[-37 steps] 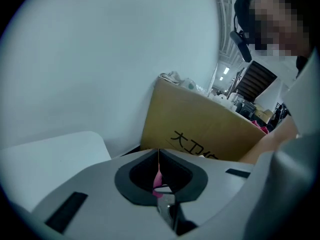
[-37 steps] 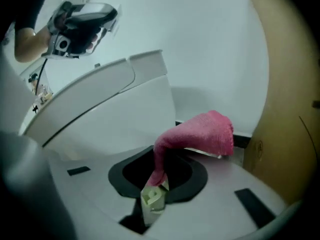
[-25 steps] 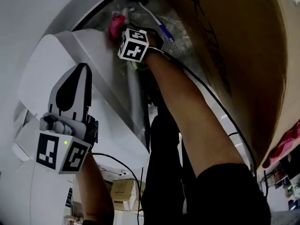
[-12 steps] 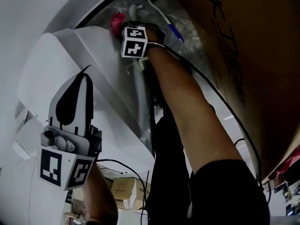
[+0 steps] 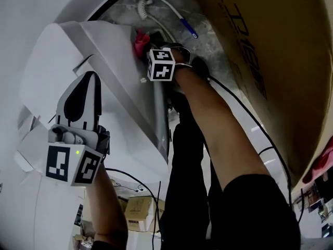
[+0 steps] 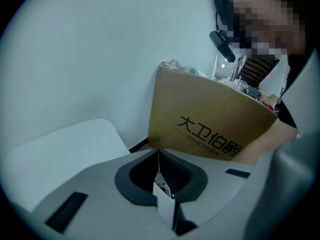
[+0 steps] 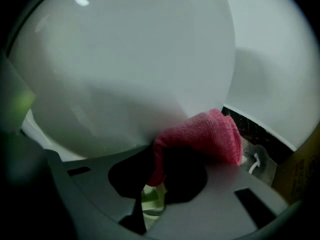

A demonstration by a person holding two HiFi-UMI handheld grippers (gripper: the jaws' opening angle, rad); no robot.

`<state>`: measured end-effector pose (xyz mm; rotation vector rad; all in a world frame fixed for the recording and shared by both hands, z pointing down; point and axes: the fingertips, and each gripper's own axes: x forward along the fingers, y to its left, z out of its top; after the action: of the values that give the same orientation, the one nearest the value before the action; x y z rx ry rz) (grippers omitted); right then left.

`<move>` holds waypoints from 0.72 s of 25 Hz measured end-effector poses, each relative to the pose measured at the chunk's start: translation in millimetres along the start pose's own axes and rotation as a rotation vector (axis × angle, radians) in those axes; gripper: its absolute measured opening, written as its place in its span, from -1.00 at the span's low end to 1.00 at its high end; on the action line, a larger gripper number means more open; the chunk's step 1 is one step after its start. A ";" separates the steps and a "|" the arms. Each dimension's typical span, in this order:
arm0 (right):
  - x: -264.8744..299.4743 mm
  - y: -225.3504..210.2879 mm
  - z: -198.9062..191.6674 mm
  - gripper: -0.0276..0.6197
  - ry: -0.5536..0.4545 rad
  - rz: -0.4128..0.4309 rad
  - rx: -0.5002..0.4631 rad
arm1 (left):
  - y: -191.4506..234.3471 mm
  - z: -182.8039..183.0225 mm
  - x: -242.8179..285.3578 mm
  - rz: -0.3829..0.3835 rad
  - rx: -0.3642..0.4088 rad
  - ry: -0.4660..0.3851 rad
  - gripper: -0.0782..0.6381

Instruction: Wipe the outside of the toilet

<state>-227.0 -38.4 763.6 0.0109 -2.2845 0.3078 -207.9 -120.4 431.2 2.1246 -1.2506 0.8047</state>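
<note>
2 grippers: we see the right gripper (image 7: 154, 181) jaws clamped on the pink cloth (image 7: 202, 134), which is pressed against the toilet (image 7: 120, 64) outer wall, upper centre of head view. Left gripper (image 6: 159, 159) jaws closed together, empty, facing a cardboard box (image 6: 210, 129).

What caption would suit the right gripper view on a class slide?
Right gripper holds a pink cloth against the white toilet.
</note>
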 end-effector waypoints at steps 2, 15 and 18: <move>-2.9 22.5 -10.5 -0.69 -0.007 -0.012 0.019 | -6.5 -4.3 -3.8 -0.010 0.007 -0.003 -0.73; -4.1 191.3 -91.1 -0.70 0.074 0.055 0.118 | -30.9 -36.3 -18.3 -0.055 0.005 0.011 -0.73; -5.1 223.4 -104.5 -0.70 0.090 0.098 0.113 | -35.8 -38.8 -20.7 -0.069 0.004 0.006 -0.73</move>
<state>-170.7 201.4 778.1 -0.0556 -2.1791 0.4792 -192.6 -66.2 437.2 2.1548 -1.1668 0.7841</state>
